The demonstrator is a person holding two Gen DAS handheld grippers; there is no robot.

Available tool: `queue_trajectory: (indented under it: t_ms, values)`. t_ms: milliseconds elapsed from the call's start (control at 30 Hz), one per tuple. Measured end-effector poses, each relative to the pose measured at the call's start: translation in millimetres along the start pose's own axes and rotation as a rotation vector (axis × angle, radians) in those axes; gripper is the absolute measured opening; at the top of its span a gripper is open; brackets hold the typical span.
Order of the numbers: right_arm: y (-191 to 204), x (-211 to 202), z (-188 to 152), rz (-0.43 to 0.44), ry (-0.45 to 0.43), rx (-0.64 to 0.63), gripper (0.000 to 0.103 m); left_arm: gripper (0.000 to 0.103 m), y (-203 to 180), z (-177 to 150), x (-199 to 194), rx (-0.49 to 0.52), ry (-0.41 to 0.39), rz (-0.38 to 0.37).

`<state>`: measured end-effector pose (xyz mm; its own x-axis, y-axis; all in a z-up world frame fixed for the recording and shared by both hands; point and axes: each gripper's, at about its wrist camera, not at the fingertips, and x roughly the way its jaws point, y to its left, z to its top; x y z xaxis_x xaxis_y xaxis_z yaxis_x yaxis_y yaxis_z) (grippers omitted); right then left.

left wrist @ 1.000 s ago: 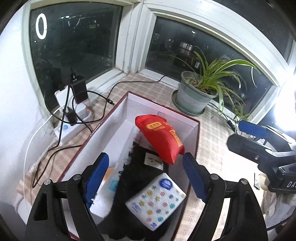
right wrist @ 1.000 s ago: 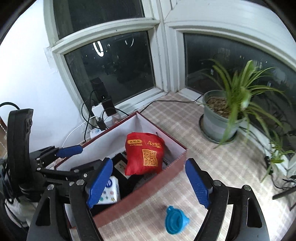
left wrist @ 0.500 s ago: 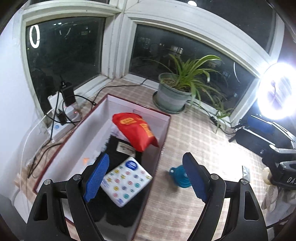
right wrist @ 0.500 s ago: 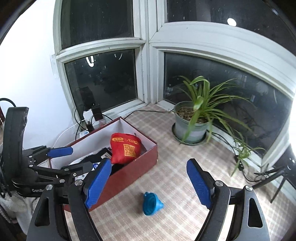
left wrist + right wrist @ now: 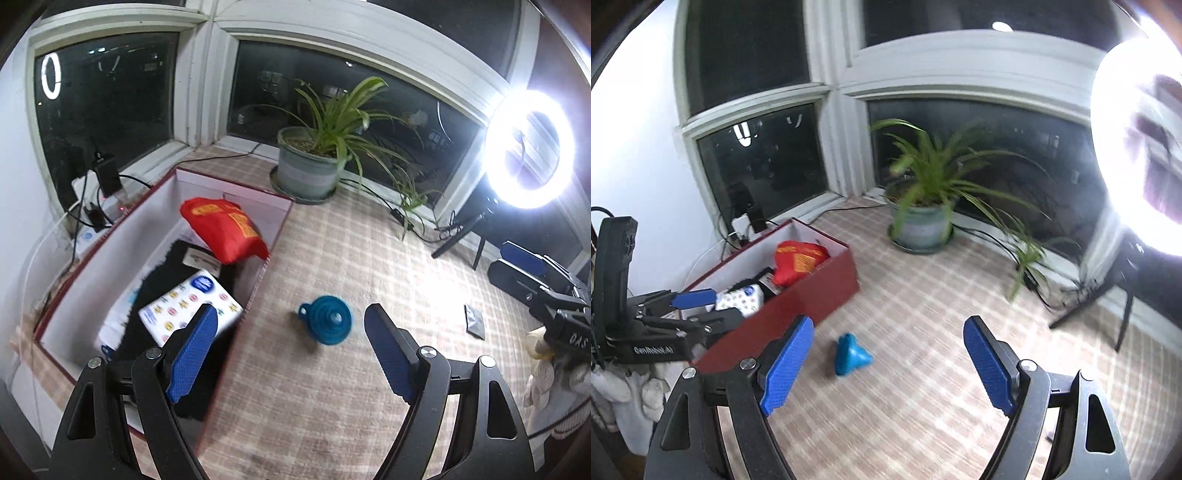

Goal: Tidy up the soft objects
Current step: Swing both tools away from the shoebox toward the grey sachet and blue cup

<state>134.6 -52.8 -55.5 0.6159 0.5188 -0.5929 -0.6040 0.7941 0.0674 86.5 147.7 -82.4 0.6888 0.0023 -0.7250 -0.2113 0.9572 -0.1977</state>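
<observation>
A dark red box stands on the checked mat at the left. Inside lie a red pouch, a white pack with coloured dots and a black fluffy cloth. A blue collapsible funnel rests on the mat just right of the box. My left gripper hangs open above the box's near corner and the funnel, holding nothing; it also shows at the left of the right wrist view. My right gripper is open and empty, above the mat right of the funnel.
A potted spider plant stands by the window. A power strip with chargers and cables sits behind the box. A bright ring light on a tripod stands at the right. A small dark packet lies on the mat.
Both grippers have pulled back and swung right, away from the box; the funnel and more of the mat have come into view. Both stay open and empty.
</observation>
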Motion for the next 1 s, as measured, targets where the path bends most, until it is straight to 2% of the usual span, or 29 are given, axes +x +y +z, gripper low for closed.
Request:
queue_trajectory:
  t_ms: [133,233,400,533,800,1000]
  values:
    - [-31,-7,-26,-0.044,0.024,0.042,0.08,0.082,-10,-12,4,0.004,0.01,-0.015]
    - [-55,-9,-45,-0.123,0.068,0.075,0.08,0.082,-24,-22,12,0.036,0.029,-0.023]
    - [-81,-19,-68,-0.232,0.081,0.087,0.08,0.082,-45,-33,25,0.073,0.049,-0.039]
    - [-110,-29,-87,-0.245,0.092,0.156,0.08,0.082,-58,-38,33,0.095,0.05,-0.044]
    - [-172,-44,-133,-0.331,0.087,0.296,0.08,0.08,-73,-44,52,0.096,0.059,-0.057]
    - [-191,-30,-149,-0.358,0.094,0.335,0.08,0.08,-73,-47,64,0.087,0.046,-0.032]
